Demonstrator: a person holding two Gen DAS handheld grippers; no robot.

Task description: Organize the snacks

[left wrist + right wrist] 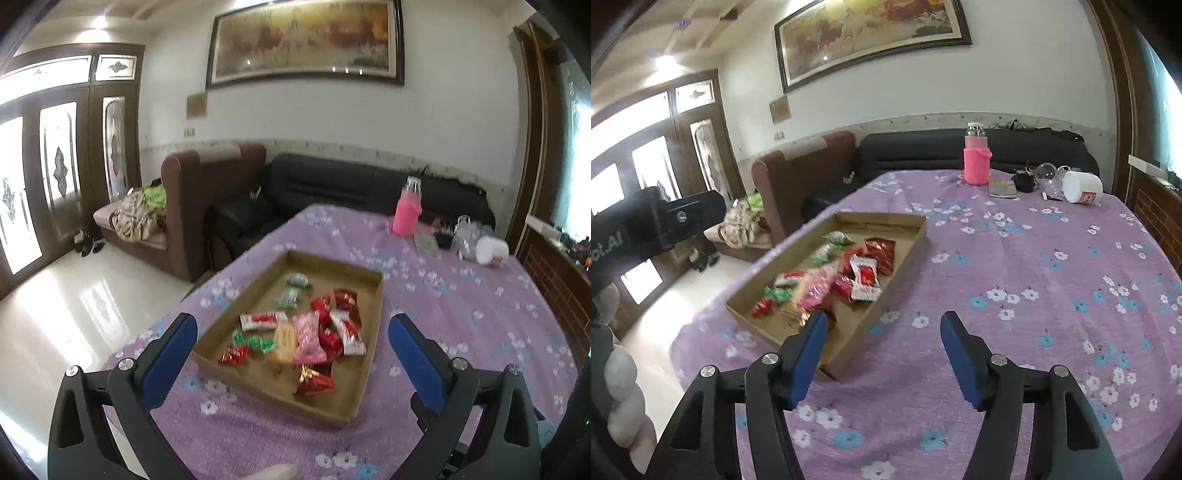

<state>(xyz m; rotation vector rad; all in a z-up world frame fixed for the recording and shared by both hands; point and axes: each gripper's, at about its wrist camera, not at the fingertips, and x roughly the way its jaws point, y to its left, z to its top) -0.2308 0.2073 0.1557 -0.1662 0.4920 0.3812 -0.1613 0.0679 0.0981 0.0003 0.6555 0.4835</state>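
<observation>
A shallow cardboard tray (369, 354) lies on the purple flowered tablecloth and holds several wrapped snacks (314, 332) in red, green, pink and yellow. My left gripper (293, 325) hovers in front of the tray, open wide, its blue pads on either side of the near end with nothing between them. In the right wrist view the same tray (905, 251) and its snacks (846, 277) sit left of centre. My right gripper (884, 325) is open and empty beside the tray's near right corner, its left pad over the tray's edge.
At the table's far end stand a pink bottle (976, 158), a white tub (1082, 186) on its side, a dark cup (1024, 181) and clear jars (1046, 171). Sofas (332, 188) line the wall beyond. The table edge drops to a tiled floor (74, 306) on the left. The other gripper's body (665, 221) shows at far left.
</observation>
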